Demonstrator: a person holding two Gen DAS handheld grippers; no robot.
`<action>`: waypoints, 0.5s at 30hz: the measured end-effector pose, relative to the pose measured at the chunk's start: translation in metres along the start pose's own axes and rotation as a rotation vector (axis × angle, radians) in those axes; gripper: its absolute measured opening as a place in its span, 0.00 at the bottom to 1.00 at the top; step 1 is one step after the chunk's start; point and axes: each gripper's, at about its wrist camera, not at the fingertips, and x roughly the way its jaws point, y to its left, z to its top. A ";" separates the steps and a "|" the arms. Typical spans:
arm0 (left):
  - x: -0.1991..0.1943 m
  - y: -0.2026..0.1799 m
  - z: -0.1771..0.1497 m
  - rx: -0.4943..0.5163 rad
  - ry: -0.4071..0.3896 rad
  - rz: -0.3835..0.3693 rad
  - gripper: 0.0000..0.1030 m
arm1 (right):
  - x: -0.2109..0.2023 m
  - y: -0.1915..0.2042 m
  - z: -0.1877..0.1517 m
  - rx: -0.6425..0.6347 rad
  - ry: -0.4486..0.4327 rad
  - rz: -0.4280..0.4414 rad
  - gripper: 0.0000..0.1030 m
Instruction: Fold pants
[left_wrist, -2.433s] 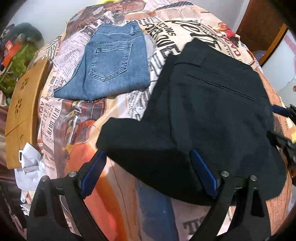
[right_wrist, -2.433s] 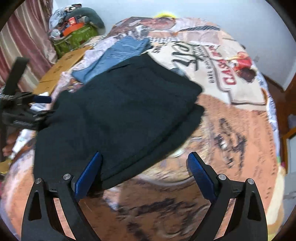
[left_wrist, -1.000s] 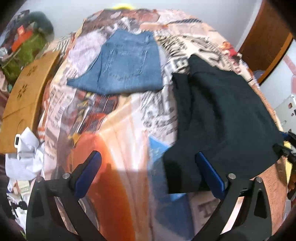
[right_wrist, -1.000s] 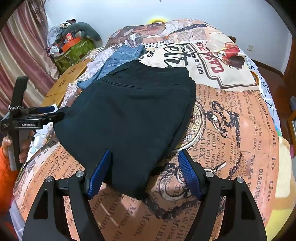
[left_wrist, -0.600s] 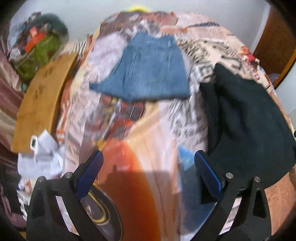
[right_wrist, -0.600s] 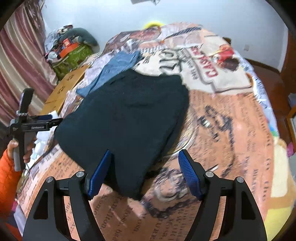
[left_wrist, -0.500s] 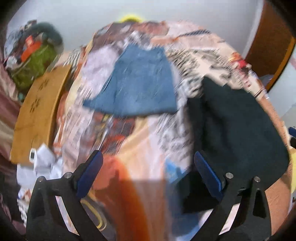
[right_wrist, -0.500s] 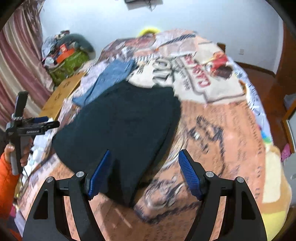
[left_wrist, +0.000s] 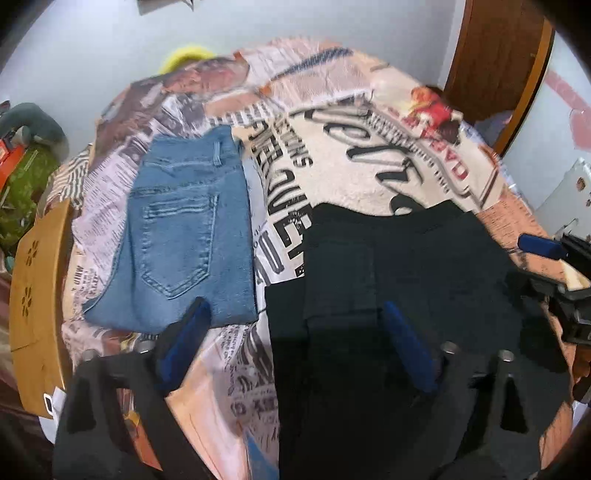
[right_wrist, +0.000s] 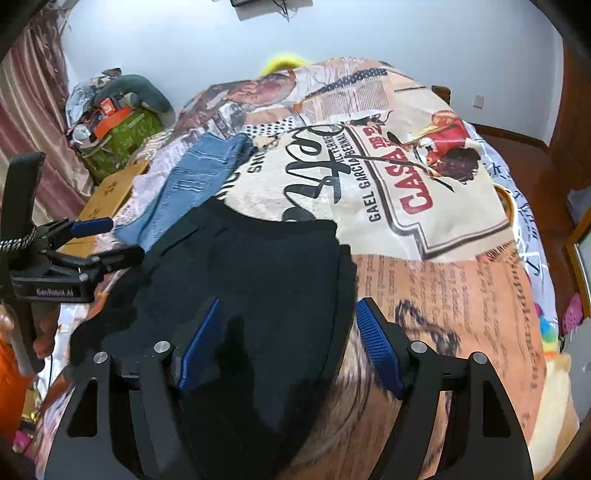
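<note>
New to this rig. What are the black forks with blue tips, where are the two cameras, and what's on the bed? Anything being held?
No robot arm here: a person carries a two-finger gripper in each hand, and a fisheye camera on each looks forward along its fingers. The black forks are those fingers, with blue pads. The left gripper and the right gripper both stand open and hold nothing. Each view also shows the other gripper from the side. On the newspaper-print bedspread lie folded black pants below both grippers and, beside them, folded blue jeans. A cardboard box stands beside the bed.
</note>
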 end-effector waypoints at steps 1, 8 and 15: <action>0.009 -0.001 0.001 0.006 0.023 0.001 0.82 | 0.007 -0.002 0.003 -0.004 0.008 -0.005 0.59; 0.026 0.001 -0.005 0.021 -0.010 0.028 0.83 | 0.040 -0.015 0.004 -0.032 0.064 -0.016 0.22; 0.018 0.002 -0.007 -0.001 -0.054 0.061 0.86 | 0.036 -0.009 0.002 -0.083 0.062 -0.075 0.20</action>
